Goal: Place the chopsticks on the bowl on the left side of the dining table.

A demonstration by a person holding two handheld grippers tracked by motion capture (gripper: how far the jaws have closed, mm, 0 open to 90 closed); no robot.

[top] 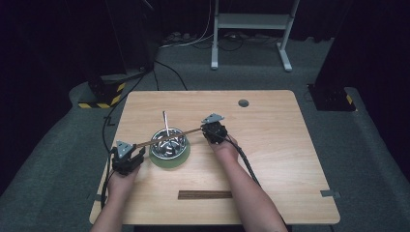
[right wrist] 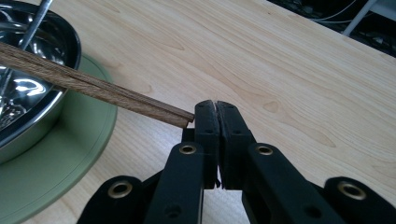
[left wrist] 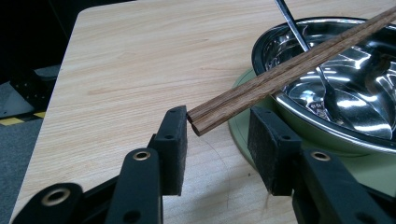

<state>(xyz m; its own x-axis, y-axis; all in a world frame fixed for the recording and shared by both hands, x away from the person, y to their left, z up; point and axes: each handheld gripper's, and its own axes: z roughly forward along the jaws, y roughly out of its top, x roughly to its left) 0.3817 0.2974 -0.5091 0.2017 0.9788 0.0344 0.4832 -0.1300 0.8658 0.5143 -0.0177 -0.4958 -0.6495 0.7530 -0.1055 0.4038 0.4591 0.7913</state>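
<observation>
A pair of brown wooden chopsticks (top: 167, 137) lies across a steel bowl (top: 168, 143) that stands on a green plate (top: 169, 161). A metal spoon (top: 165, 121) leans in the bowl. My left gripper (left wrist: 217, 126) is open at the plate's left side, and the near ends of the chopsticks (left wrist: 280, 70) reach between its jaws, close to the left pad, without being pressed. My right gripper (right wrist: 215, 109) is shut with nothing between its pads. The other end of the chopsticks (right wrist: 93, 86) butts against the outer side of one of its jaws.
A dark wooden strip (top: 204, 195) lies near the table's front edge, between the person's forearms. A round grey cap (top: 243, 103) sits in the tabletop at the back. The light wood table (top: 290, 159) has bare room on its right half.
</observation>
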